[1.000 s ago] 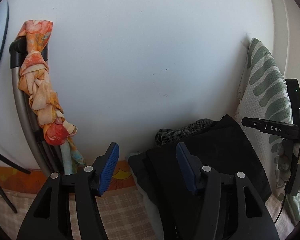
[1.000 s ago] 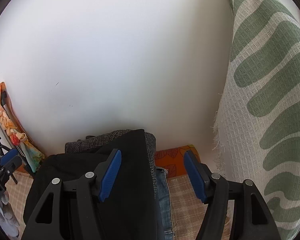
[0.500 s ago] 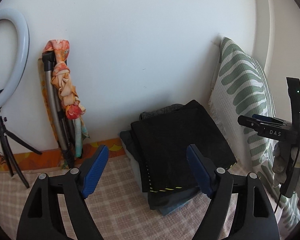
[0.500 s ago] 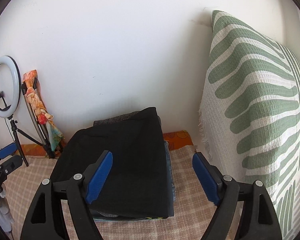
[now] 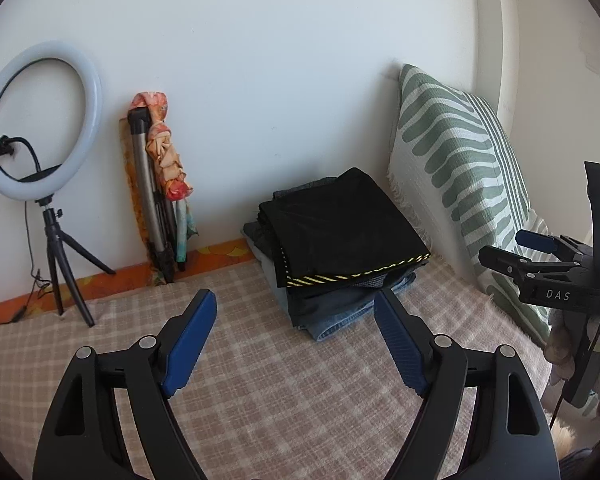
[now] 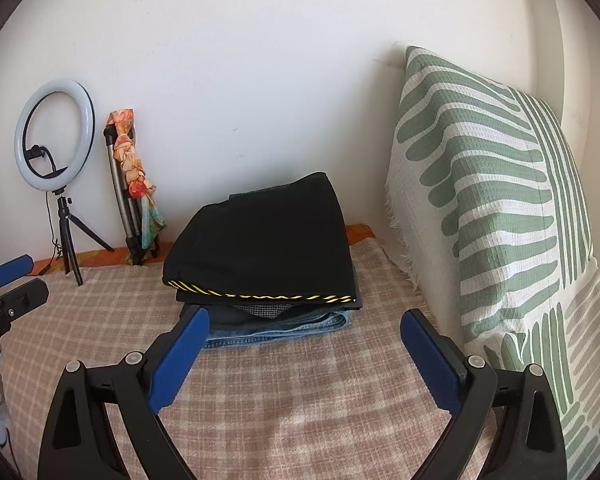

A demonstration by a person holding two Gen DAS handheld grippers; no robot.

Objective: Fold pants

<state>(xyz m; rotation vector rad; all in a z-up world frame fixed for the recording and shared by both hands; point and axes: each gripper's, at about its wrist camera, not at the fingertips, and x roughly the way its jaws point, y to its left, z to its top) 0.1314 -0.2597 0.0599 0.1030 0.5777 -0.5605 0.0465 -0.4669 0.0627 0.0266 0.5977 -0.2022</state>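
While both tools stand clear, the folded black pants (image 6: 260,240) lie atop the clothes stack (image 5: 340,300) on the checked bed cover (image 6: 300,400) (by the pillow (image 6: 500,220)). Left tool (image 5: 296,344): wide, empty. Right tool (image 6: 304,364): opening, empty. Advice: retreat level, without snagging the stack.

The left gripper (image 5: 294,320) hovers over a pink checked blanket (image 5: 260,380), its blue pads wide apart with nothing between them. Beyond it, near the far wall, folded black pants (image 5: 340,224) with a yellow-striped hem top a stack of folded clothes (image 5: 332,304). A green-and-white patterned pillow (image 5: 460,168) leans just right of the stack. At far left stands a ring light (image 5: 40,120) on a small tripod; beside it, a folded tripod (image 5: 152,208) wrapped in an orange floral cloth (image 5: 164,152). The right gripper (image 5: 540,256) shows at the right edge.
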